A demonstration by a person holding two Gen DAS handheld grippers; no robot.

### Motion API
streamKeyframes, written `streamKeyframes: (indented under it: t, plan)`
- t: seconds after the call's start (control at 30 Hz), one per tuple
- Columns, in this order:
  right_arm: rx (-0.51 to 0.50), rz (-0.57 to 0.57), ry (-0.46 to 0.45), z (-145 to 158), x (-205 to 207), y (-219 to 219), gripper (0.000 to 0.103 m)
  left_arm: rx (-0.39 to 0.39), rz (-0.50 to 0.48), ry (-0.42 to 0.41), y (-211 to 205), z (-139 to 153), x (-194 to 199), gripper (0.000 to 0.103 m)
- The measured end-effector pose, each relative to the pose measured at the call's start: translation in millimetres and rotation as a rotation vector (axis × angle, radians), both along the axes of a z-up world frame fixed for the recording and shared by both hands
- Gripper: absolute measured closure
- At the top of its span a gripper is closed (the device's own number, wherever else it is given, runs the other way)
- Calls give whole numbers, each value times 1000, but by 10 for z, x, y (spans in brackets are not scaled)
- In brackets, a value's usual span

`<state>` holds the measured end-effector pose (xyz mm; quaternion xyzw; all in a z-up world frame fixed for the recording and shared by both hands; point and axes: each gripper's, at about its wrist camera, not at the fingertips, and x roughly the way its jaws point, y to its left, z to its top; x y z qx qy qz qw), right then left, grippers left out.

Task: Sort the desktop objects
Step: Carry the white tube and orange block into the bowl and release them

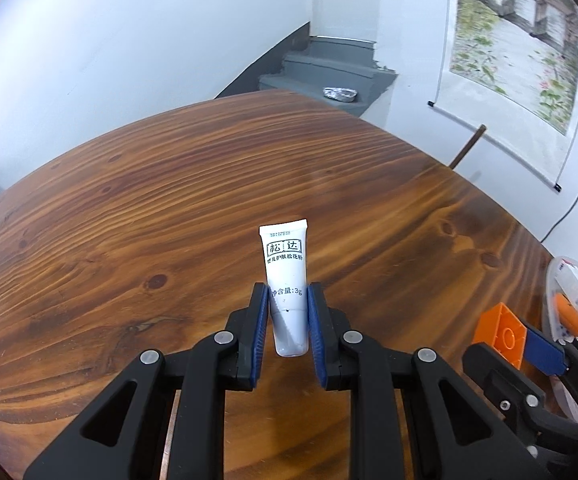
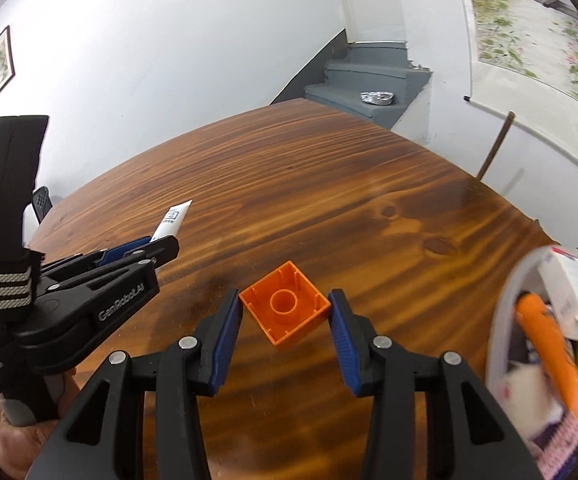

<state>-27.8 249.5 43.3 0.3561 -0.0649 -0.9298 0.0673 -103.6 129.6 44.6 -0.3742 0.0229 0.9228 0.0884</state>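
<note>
Tilting down: left gripper (image 1: 287, 320) clamps tube (image 1: 285, 276) | right gripper (image 2: 285, 322) pinches block (image 2: 285, 306)

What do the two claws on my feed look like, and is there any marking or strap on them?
Both are black plastic, with angular, cut-out arms joined by silver round pins. The fingers carry blue ribbed pads. The left claw has "GenRobot.AI" in white letters on its side, more small white print on its handle, and a black strap with grey striped bands around it. The right claw looks the same. No cables show.

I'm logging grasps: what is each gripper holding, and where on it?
Left gripper: white tube, clamped by its lower, cap end. Right gripper: orange block, gripped at two opposite corners, hollow side facing the camera.
</note>
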Motion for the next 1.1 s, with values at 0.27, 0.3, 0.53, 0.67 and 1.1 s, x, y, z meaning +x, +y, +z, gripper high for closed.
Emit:
streamKeyframes:
  t: [0.27, 0.3, 0.53, 0.67, 1.1]
  plan:
    - [-2, -68, 38, 136, 339, 263, 55, 20, -68, 28, 145, 139, 182, 81]
    - [0, -79, 41, 150, 385, 303, 55, 23, -78, 31, 176, 161, 206, 81]
    - [5, -167, 70, 241, 666, 622, 55, 23, -181, 56, 464, 264, 475, 81]
    - [5, -225, 91, 308, 825, 856, 55, 26, -235, 63, 600, 309, 616, 81]
    - [16, -395, 96, 233, 1226, 1608, 55, 159, -423, 33, 951, 496, 1057, 81]
